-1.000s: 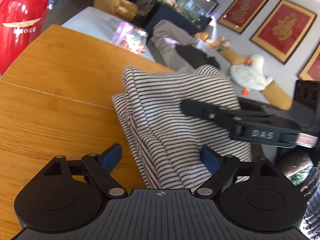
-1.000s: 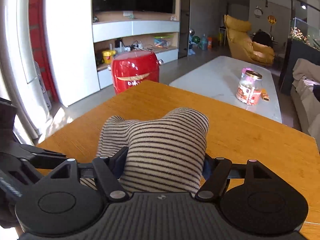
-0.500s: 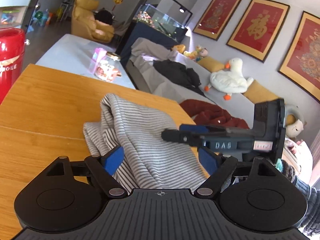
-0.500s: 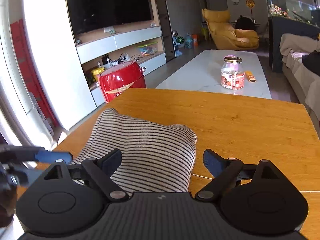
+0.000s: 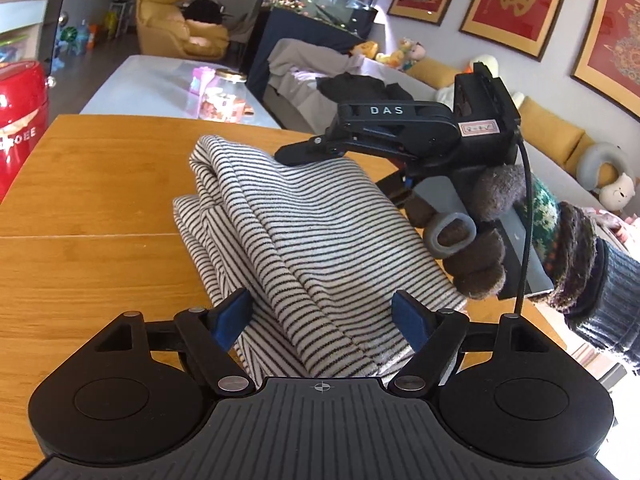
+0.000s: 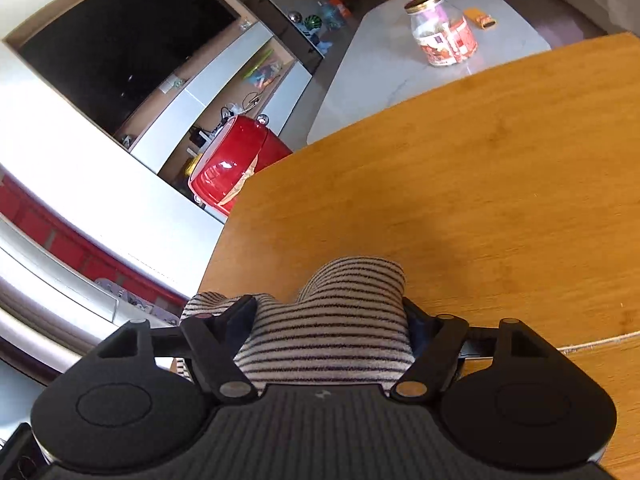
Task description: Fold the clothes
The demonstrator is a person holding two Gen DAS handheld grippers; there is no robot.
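Sunlit living room, wooden tabletop. The folded striped garment lies on it between the left gripper's released jaws; the right gripper's jaws, just closing, clench its bunched end.

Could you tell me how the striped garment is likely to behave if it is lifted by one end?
The striped garment would probably sag and partly unfold, since its stacked folds already slump on the wooden table. It looks soft and thick, bulging between the right gripper pads, so it should grip without slipping. It likely weighs little.
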